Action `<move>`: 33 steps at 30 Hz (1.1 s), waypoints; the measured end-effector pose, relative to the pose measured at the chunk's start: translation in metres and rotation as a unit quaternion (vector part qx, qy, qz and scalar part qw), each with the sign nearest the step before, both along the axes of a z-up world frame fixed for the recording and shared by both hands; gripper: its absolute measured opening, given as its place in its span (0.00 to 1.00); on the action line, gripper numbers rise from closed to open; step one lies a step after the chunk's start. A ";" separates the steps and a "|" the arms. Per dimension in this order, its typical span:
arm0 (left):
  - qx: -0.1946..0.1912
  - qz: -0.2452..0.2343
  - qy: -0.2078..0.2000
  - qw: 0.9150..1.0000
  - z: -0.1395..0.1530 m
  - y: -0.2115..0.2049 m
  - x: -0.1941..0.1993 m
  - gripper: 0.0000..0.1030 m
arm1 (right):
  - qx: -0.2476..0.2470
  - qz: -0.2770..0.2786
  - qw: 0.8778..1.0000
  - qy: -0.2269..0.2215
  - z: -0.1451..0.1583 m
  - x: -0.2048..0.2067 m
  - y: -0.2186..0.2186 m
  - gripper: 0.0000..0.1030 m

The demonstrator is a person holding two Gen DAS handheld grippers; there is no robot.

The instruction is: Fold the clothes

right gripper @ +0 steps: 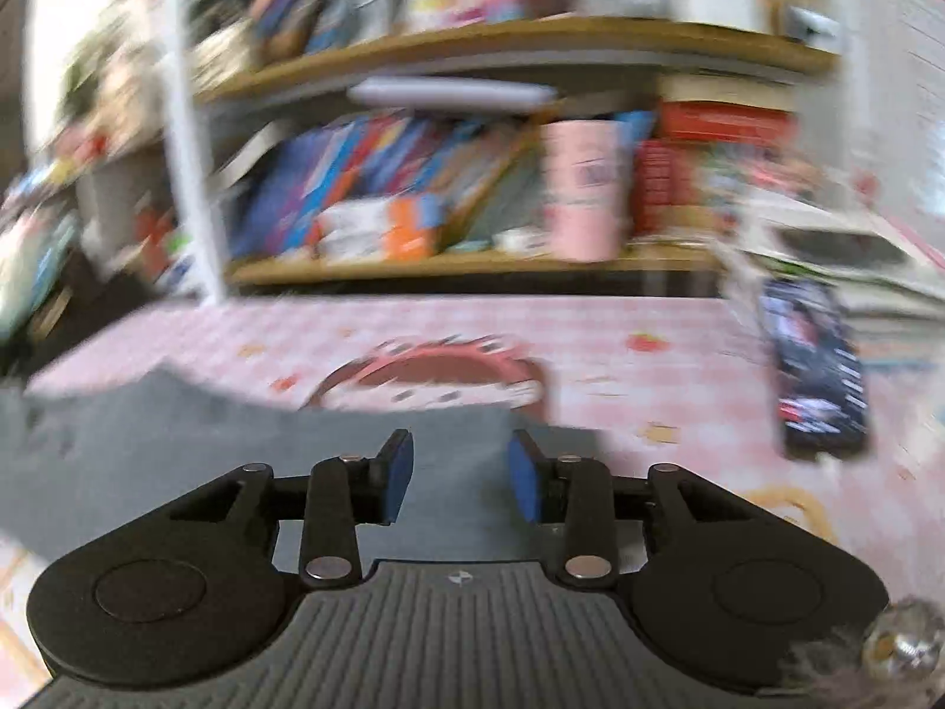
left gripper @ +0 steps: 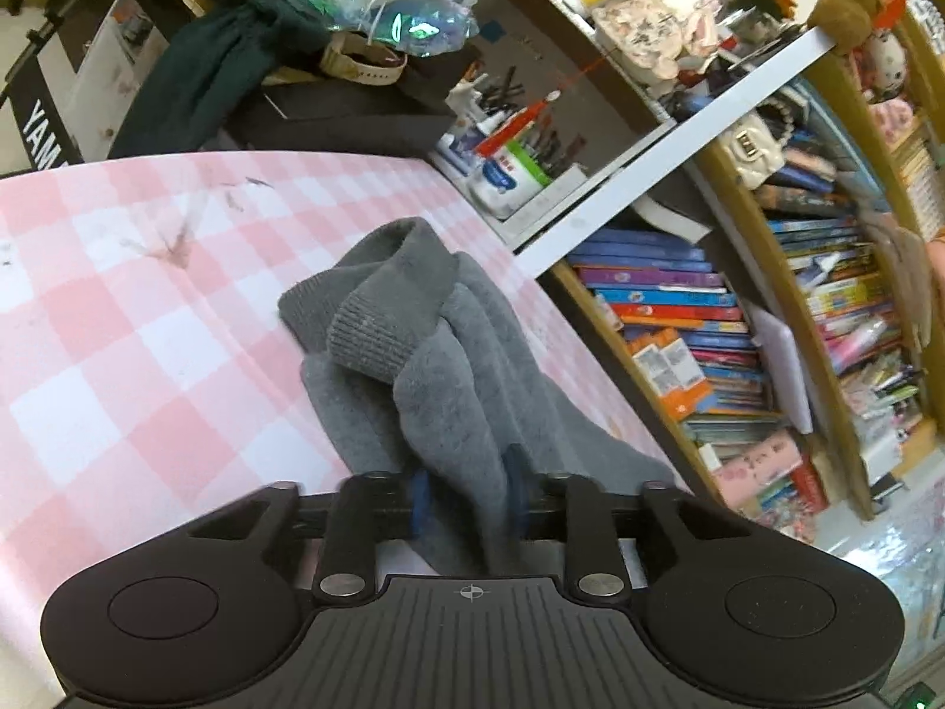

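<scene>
The left tongs grip a bunched fold of the grey fleece garment, which lies crumpled on the pink-checked table near the edge by the bookshelf, ribbed cuff uppermost. The right tongs hover parted and empty above a flat stretch of the same cloth in a motion-blurred view. A clean fold likely calls for the right tongs to pinch the matching hem so both can draw the bunched fabric flat together.

Pink checked table under crumpled grey garment.
</scene>
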State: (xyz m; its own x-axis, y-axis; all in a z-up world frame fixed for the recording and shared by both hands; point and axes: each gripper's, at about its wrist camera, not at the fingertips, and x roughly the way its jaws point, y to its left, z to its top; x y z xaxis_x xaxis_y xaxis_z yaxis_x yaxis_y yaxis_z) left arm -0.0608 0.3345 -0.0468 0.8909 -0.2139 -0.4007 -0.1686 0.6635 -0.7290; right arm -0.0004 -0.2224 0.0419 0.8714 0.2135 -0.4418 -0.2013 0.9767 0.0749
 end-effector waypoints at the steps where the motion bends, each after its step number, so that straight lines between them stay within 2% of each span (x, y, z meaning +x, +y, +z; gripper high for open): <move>1: 0.004 -0.001 -0.006 1.000 0.003 -0.002 0.002 0.06 | -0.020 0.012 1.000 0.006 -0.003 0.004 0.008 0.21; 2: 0.019 0.001 -0.023 1.000 0.011 -0.006 0.001 0.06 | -0.040 0.024 0.999 0.012 -0.006 0.009 0.016 0.17; 5: 0.070 -0.002 -0.085 0.994 0.040 -0.018 -0.011 0.06 | -0.092 0.024 0.995 0.038 -0.019 0.020 0.031 0.14; 7: 0.071 -0.006 -0.087 0.994 0.045 -0.016 -0.018 0.06 | -0.102 0.028 0.993 0.057 -0.029 0.022 0.031 0.14; 8: 0.071 -0.006 -0.080 0.994 0.044 -0.015 -0.020 0.06 | -0.106 0.029 0.992 0.066 -0.034 0.023 0.030 0.14; 11: 0.061 0.006 0.004 0.998 0.019 -0.003 -0.016 0.11 | -0.089 0.031 0.993 0.065 -0.037 0.021 0.025 0.14; 12: 0.052 0.010 0.019 0.998 0.013 -0.001 -0.016 0.14 | -0.084 0.032 0.994 0.065 -0.038 0.020 0.023 0.14; 14: 0.048 0.014 0.022 0.999 0.009 0.000 -0.022 0.19 | -0.086 0.035 0.994 0.064 -0.038 0.020 0.023 0.14; 16: 0.074 0.026 0.021 0.997 0.014 -0.002 -0.031 0.34 | -0.089 0.037 0.993 0.063 -0.038 0.020 0.024 0.14; 19: 0.107 0.043 0.029 0.993 0.019 -0.003 -0.040 0.46 | -0.090 0.039 0.993 0.058 -0.039 0.019 0.024 0.14; 21: 0.124 0.053 0.036 0.990 0.021 -0.003 -0.044 0.50 | -0.088 0.039 0.994 0.056 -0.040 0.018 0.023 0.14; 24: 0.123 0.062 0.049 0.989 0.019 -0.005 -0.040 0.50 | -0.085 0.041 0.994 0.054 -0.040 0.017 0.022 0.14; 33: 0.166 0.088 0.068 0.980 0.022 -0.012 -0.024 0.51 | -0.080 0.047 0.994 0.053 -0.040 0.015 0.020 0.14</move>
